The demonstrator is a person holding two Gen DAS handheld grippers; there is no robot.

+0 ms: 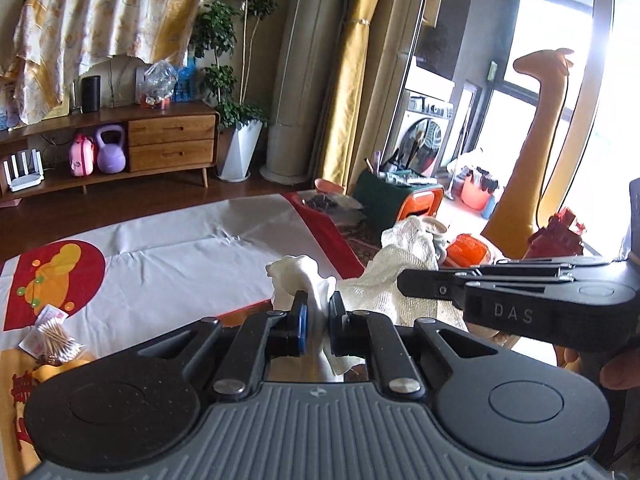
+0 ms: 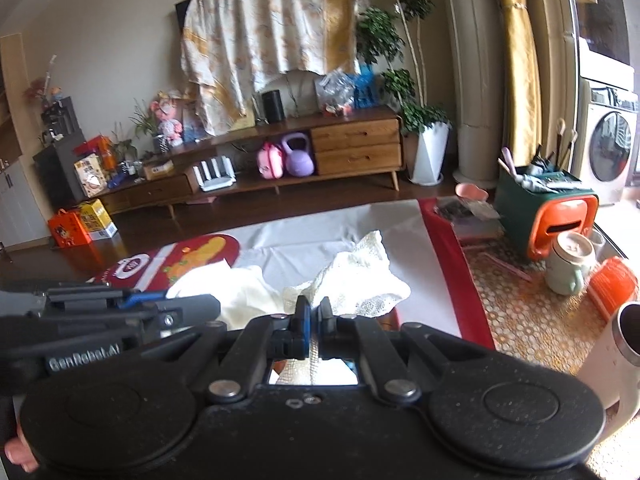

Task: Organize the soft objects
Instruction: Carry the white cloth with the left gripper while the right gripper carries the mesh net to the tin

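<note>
A cream-white mesh cloth [image 1: 394, 276] hangs between both grippers above the white and red table cover [image 1: 180, 256]. My left gripper [image 1: 318, 312] is shut on a smooth white bunched end of it [image 1: 298, 276]. My right gripper [image 2: 314, 314] is shut on the netted end [image 2: 360, 276], which fans out ahead of its fingers. In the left wrist view the right gripper [image 1: 404, 282] reaches in from the right, beside the cloth. In the right wrist view the left gripper [image 2: 216, 304] comes in from the left against the smooth white part [image 2: 240, 292].
A packet of cotton swabs [image 1: 50, 338] lies on the cover at the left. A green and orange stool with clutter [image 2: 548, 208], a pale mug [image 2: 570, 264] and an orange object [image 2: 612, 284] stand on the patterned mat at the right. A wooden TV cabinet [image 2: 320, 152] runs along the far wall.
</note>
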